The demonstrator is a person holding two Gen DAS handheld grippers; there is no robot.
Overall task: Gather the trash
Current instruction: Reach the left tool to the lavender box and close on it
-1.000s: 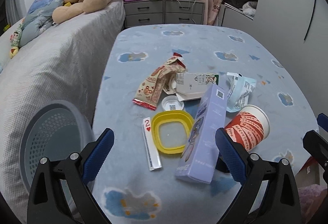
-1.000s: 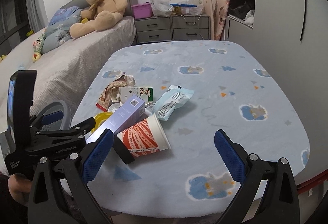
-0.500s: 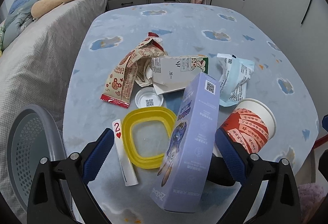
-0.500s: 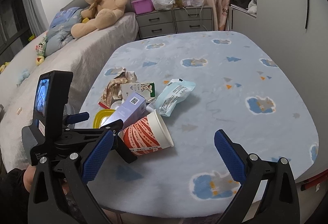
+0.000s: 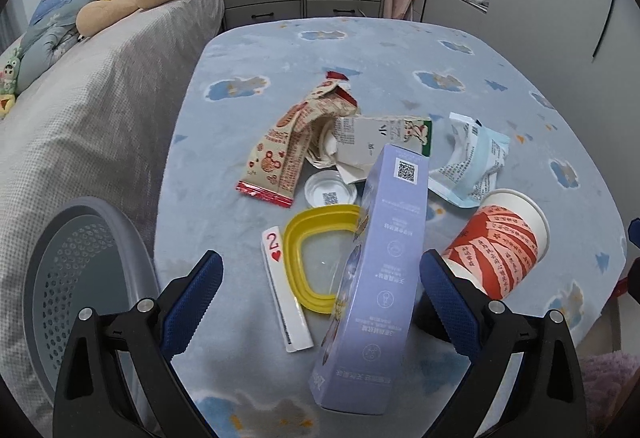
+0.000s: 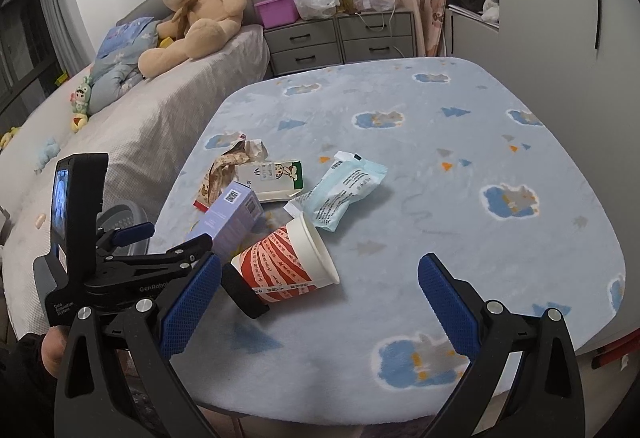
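Hovering at the near edge of the table (image 5: 248, 326), the left gripper (image 5: 316, 294) has its jaws spread wide w/ nothing clamped. The purple box (image 5: 376, 278) lies tilted between the blue pads (image 5: 192, 302), closer to the right pad; contact cannot be confirmed.

Trash layout, left wrist view, near to far:
- Card (image 5: 286, 298), red "2" w/ heart, flat just left of the box.
- Yellow lid (image 5: 316, 254), partly under the box, touching the card's edge.
- White cap (image 5: 330, 191) just beyond the lid.
- Snack bag (image 5: 292, 149), red/beige, far left of the pile.
- Carton (image 5: 380, 139), flattened, beyond the box, overlapping the bag's crumpled end.
- Blue wrapper (image 5: 472, 165) right of the carton.
- Cup (image 5: 500, 250), red/white, on its side right of the box, mouth facing away.

The bin (image 5: 76, 286), grey & perforated, sits off the table's left edge, beside the bed (image 5: 80, 117).

The right gripper (image 6: 318, 298) is also held wide apart, carrying nothing, over bare cloth at the table's near right. Cup (image 6: 288, 266) lies just beyond its left pad; box (image 6: 234, 213), carton (image 6: 272, 177) and wrapper (image 6: 344, 189) are farther out. The left gripper (image 6: 178, 238) shows at left, its finger reaching toward the cup's base.

A bear (image 6: 196, 9) sits on the bed; a dresser (image 6: 340, 37) stands at the far wall.
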